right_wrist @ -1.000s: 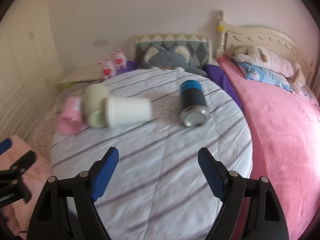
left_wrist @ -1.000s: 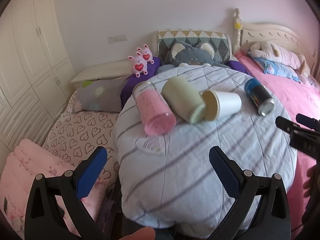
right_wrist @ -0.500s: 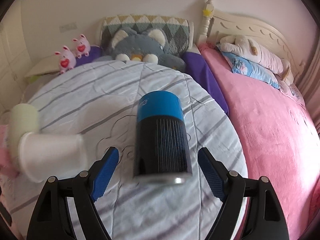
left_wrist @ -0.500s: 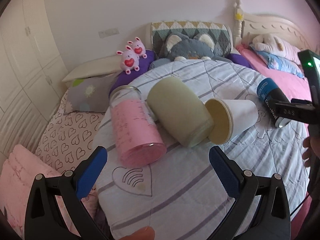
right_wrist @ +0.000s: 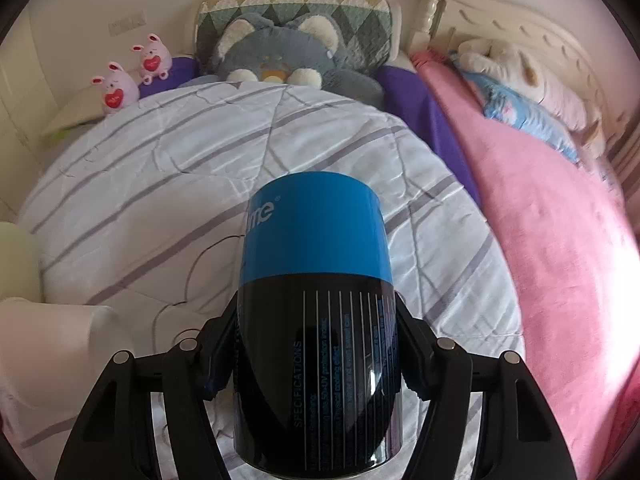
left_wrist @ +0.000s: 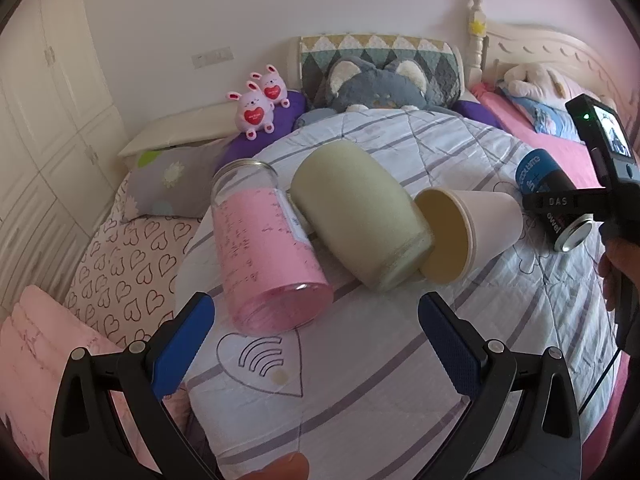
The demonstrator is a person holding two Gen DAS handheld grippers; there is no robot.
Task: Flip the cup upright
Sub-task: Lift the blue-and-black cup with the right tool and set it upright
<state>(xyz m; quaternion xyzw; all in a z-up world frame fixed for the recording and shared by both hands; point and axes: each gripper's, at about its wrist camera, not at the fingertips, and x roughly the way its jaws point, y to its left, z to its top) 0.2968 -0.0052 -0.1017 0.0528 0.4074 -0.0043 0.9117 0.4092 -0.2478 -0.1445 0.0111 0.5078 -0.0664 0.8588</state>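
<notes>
- The right gripper is pinching the blue-and-black cup, which is lying on its side on the striped quilt.
- The left gripper is hanging spread wide before the pink jar.

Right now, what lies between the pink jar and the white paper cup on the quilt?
In the left wrist view, the pale green cup lies on its side between the pink jar and the white paper cup, its base end against the paper cup's open mouth.
</notes>
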